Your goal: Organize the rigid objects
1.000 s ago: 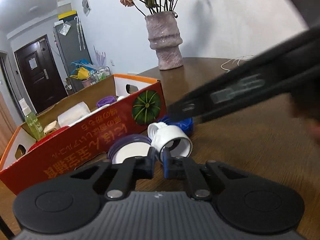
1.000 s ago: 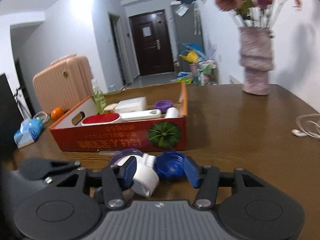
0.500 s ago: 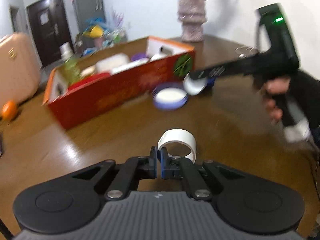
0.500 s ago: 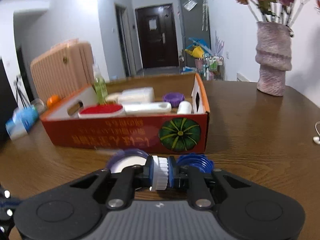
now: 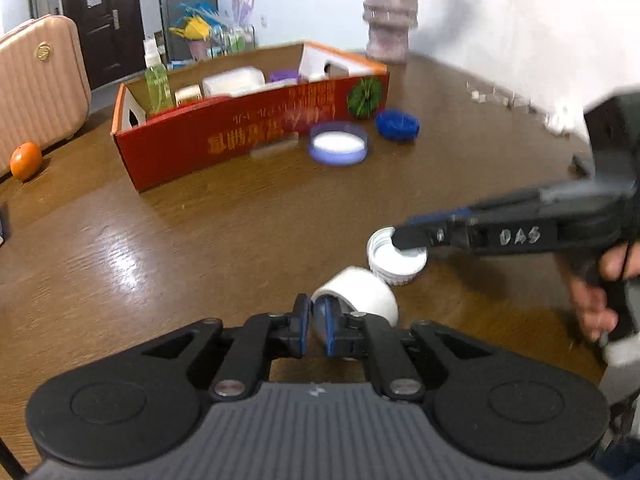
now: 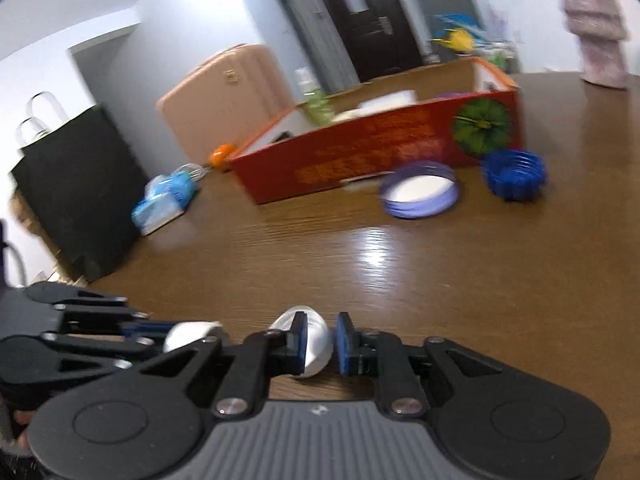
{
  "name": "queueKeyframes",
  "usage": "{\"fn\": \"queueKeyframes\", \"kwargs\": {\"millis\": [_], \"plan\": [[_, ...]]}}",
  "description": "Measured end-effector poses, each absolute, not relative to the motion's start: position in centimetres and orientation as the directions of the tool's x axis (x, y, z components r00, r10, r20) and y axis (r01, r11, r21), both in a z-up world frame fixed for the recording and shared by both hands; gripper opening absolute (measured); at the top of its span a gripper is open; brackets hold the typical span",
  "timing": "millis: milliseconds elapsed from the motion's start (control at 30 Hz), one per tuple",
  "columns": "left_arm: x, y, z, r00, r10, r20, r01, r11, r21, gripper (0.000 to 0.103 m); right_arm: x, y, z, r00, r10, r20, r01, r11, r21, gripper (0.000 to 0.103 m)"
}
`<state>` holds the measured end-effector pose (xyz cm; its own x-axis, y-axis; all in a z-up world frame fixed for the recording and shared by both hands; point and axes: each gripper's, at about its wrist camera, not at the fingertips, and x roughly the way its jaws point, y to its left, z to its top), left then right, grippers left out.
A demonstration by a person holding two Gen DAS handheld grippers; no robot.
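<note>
left tool [image 5: 314, 330]: black linkages, blue pads, silver screws | right tool [image 6: 320, 342]: same, white "DAS" marking

Landmark: red box [image 5: 256, 120]. Wide bare strip of table [image 5: 208, 232] runs between its front wall and both grippers, open to pass. Obstacles hug the box front: purple lid [image 5: 338, 147] just beside the wall, blue cap [image 5: 397, 124] near the right corner. Orange [image 5: 25, 160] sits well left of the box, suitcase [image 5: 38, 80] behind it. Vase [image 5: 390, 20] stands behind the box's right end. Black bag [image 6: 76, 188] and blue packet [image 6: 166, 198] block the far left.
</note>
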<state>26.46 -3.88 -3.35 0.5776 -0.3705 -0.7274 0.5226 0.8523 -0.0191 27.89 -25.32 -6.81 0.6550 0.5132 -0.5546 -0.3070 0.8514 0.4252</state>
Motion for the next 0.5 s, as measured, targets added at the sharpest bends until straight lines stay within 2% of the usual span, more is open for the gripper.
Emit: {"fn": "queueKeyframes", "kwargs": {"millis": [33,100,200,233,300,367,500], "plan": [[26.3,-3.8,-3.1,0.577,-0.386,-0.72,0.527,0.849,-0.034,0.014,27.8,-25.9,-7.1,0.666,0.49,-0.562,-0.277,0.863,0.423,0.017],[25.7,-3.6,-2.4,0.583,-0.411,-0.701,0.538,0.842,-0.046,0.031,27.5,-27.0,-7.0,0.688,0.457,-0.564,-0.245,0.877,0.412,0.018],[24.8,-2.8,-1.4,0.607,-0.436,-0.665,0.532,0.844,-0.068,0.041,26.7,-28.0,-6.1,0.72,0.413,-0.557,-0.223,0.899,0.378,0.02],[24.5,-2.5,-1.2,0.607,-0.457,-0.65,0.53,0.842,-0.098,0.044,26.1,-28.2,-5.9,0.729,0.411,-0.547,-0.23,0.9,0.369,0.025],[23.8,-2.0,-1.0,0.605,-0.509,-0.613,0.525,0.833,-0.174,0.063,25.2,-28.0,-5.4,0.738,0.415,-0.532,-0.254,0.901,0.35,0.032],[23.4,-2.5,-1.4,0.613,-0.526,-0.59,0.537,0.825,-0.177,0.065,24.5,-27.7,-5.4,0.738,0.42,-0.527,-0.275,0.902,0.334,0.035],[24.0,-5.6,-3.3,0.614,-0.488,-0.62,0.558,0.824,-0.096,0.066,24.2,-27.1,-5.6,0.732,0.409,-0.545,-0.289,0.911,0.294,0.035]]}}
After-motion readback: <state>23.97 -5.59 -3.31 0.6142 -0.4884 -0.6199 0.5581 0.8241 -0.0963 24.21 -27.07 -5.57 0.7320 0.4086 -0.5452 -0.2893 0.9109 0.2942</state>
